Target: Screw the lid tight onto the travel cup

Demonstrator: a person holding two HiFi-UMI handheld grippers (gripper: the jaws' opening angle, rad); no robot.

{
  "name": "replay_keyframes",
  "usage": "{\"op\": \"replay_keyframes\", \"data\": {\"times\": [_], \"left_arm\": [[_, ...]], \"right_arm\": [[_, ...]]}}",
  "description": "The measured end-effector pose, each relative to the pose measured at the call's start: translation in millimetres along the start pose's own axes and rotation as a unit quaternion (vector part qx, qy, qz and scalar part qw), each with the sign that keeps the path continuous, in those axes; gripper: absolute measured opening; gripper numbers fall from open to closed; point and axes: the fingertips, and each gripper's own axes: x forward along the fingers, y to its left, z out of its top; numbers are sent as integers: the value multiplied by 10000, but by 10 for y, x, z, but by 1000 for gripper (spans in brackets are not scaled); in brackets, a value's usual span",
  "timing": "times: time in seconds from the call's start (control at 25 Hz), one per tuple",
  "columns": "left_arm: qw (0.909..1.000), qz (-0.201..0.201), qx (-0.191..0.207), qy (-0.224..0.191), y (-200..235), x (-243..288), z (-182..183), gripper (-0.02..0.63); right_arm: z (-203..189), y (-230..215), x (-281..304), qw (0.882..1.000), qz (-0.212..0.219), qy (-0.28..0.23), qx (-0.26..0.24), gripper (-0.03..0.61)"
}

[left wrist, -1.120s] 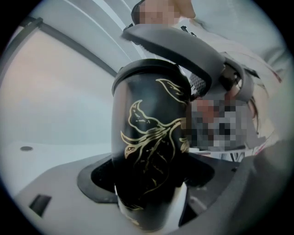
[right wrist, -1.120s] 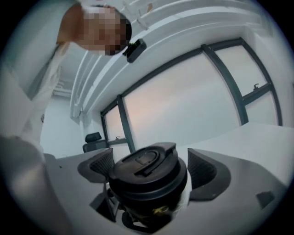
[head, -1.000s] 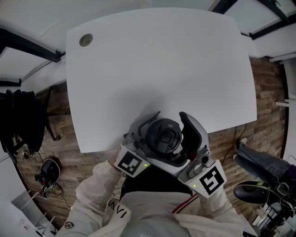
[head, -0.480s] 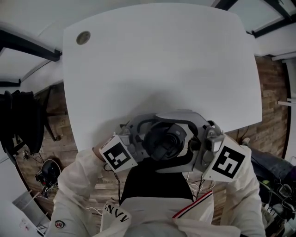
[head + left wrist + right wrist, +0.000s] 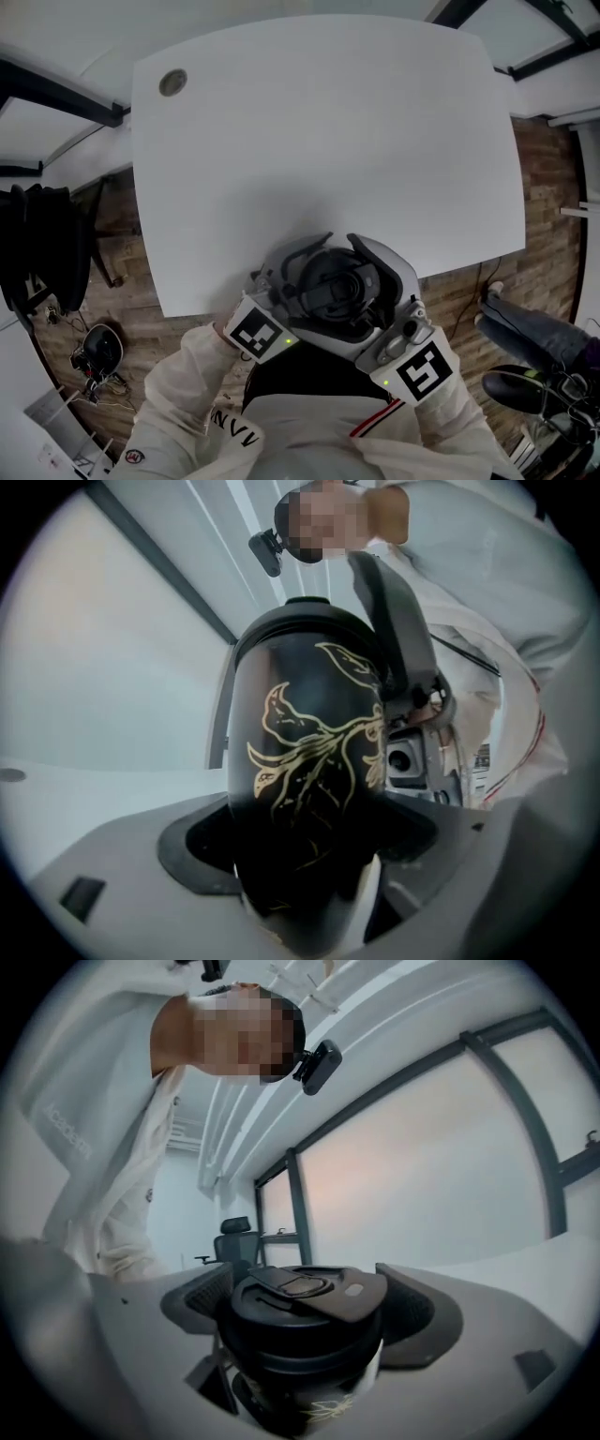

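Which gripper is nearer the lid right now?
Right. The right gripper clasps the lid; the left gripper grips the travel cup by its body, below the lid.

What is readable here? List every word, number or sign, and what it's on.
"INVI", as it appears, on the jacket; maybe a partial word.
Print on the sleeve: blurred, unreadable.
On the marker cubes: square codes, no words.
No text on the travel cup or lid, only a gold bird drawing.
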Motion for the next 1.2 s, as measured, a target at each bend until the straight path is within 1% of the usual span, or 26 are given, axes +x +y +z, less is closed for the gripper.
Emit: {"op": "replay_keyframes", "data": {"times": [0.08, 0.16, 0.24, 0.32, 0.44, 0.52, 0.6, 0.68, 0.76, 0.84, 0.92, 1.0, 1.08, 1.12, 1.2], "left_arm": [[9996, 285, -41, -11, 28, -1, 1, 403], [9986, 521, -38, -53, 51, 12, 12, 403], [9979, 638, -14, -65, 52, 28, 18, 403], [9980, 637, 10, -62, 46, 31, 19, 403], [9986, 528, 36, -63, 34, 23, 23, 403], [9993, 353, 80, -80, 17, 13, 30, 403], [9999, 101, 70, -121, 18, -19, 40, 403], [9997, -195, -2, -137, 30, -49, 40, 403], [9987, -492, -62, -139, 23, -53, 37, 405], [9969, -782, -46, -110, 2, -51, 28, 403], [9943, -1063, 34, -62, -23, -53, 15, 405], [9912, -1316, 116, -19, -45, -53, 5, 403], [9887, -1497, 107, 12, -62, -44, -1, 405], [9877, -1561, 70, 11, -69, -38, 2, 403], [9863, -1651, 9, 29, -74, -33, 7, 403]], "right_arm": [[17, -48, -4, 9982, -582, -116, 16, 495], [18, -90, -24, 9937, -1108, -178, 17, 494], [2, -116, -57, 9885, -1504, -180, 28, 494], [-17, -119, -75, 9862, -1644, -171, 42, 494], [-34, -105, -82, 9887, -1479, -162, 191, 495], [-7, -80, -109, 9922, -1177, -211, 351, 495], [51, -54, -141, 9963, -750, -256, 344, 497], [69, -31, -160, 9996, -159, -137, 182, 497], [57, -2, -163, 9984, 562, 70, 10, 497], [39, 47, -134, 9907, 1316, 306, -162, 497], [-3, 106, -91, 9774, 2003, 574, -361, 498], [-66, 153, -58, 9627, 2536, 805, -494, 499], [-107, 180, -29, 9522, 2872, 915, -497, 497], [-114, 185, -14, 9498, 2955, 921, -463, 497], [-105, 189, 9, 9498, 2980, 864, -400, 497]]}}
